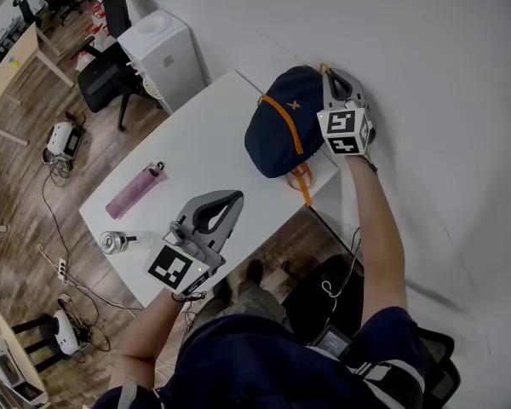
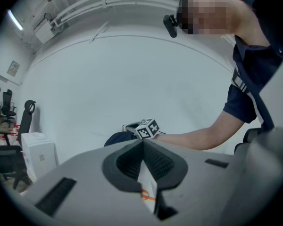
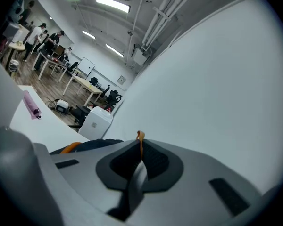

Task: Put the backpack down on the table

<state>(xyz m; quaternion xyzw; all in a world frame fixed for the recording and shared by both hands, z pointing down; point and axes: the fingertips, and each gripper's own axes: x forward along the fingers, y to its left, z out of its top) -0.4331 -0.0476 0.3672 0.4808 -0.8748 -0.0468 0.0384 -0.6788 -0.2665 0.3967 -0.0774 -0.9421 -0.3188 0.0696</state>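
Note:
A navy backpack (image 1: 281,126) with orange straps rests at the right end of the white table (image 1: 196,135), close to the wall. My right gripper (image 1: 327,72) is at the backpack's top, shut on its orange loop (image 3: 140,141); the dark fabric (image 3: 87,145) shows just beneath the jaws. My left gripper (image 1: 235,198) hovers over the table's near edge, left of the backpack and apart from it. Its jaws meet at the tips (image 2: 142,143) with nothing between them. From the left gripper view the backpack (image 2: 115,138) and the right gripper (image 2: 132,127) lie straight ahead.
A pink bottle (image 1: 136,190) lies on the table's left part, with a small metal object (image 1: 112,241) near the left corner. A white appliance (image 1: 166,54) and a black office chair (image 1: 106,79) stand beyond the far end. The wall (image 1: 443,100) runs along the right.

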